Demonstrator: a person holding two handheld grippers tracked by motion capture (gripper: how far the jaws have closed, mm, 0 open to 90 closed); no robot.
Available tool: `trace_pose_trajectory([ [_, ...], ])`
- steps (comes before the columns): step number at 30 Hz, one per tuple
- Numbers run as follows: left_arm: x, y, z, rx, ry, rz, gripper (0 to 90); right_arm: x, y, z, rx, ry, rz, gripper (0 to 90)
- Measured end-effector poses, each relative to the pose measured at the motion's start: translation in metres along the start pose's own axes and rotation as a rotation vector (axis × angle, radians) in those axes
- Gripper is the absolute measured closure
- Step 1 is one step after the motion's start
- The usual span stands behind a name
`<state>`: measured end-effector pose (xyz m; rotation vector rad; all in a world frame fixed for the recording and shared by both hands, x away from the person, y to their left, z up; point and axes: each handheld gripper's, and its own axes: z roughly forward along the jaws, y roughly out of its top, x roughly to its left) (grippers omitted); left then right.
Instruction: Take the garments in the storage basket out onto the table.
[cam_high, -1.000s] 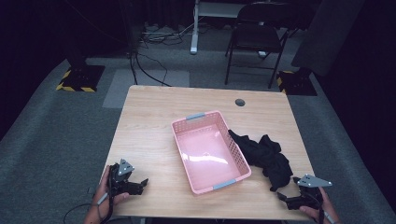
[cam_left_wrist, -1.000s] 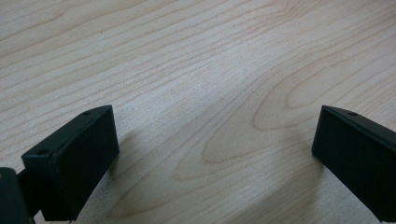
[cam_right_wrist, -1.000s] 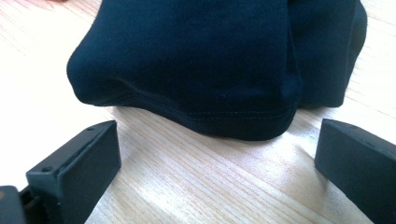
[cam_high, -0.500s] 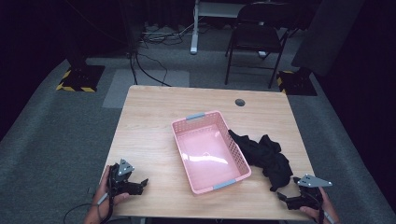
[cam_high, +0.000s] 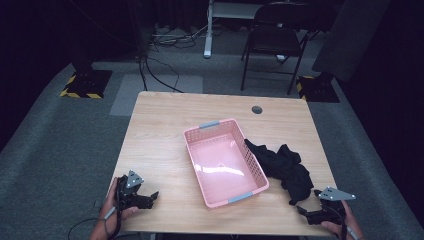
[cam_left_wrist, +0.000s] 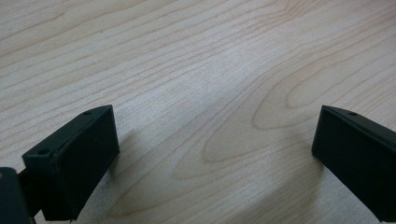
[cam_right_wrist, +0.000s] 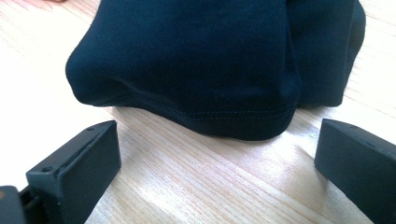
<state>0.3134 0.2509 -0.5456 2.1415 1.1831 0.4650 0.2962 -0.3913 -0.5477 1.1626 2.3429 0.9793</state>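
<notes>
Nothing has moved since the earlier frames: both our grippers rest where they were at the near edge of the surface (cam_high: 165, 120). At the left, our left gripper (cam_high: 150, 197) lies on bare wood, jaws wide apart, holding nothing. In the middle sits the pink basket (cam_high: 252, 172), empty. Just right of it, touching its long wall, lies the black garment (cam_high: 282, 167) in a crumpled heap. Our right gripper (cam_right_wrist: 217, 154) faces its hem, jaws spread, nothing between them. To pick it up well, we should probably slide forward low, pinch a thick fold rather than a single edge, then lift clear of the basket wall.
</notes>
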Motion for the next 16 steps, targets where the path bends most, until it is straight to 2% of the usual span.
trace_pose_trajectory([
  [16, 0.0001, 0.0002, 0.0005, -0.004, -0.002, -0.001, 0.1, 0.0, 0.0, 0.0, 0.0, 0.0, 0.0, 0.2],
])
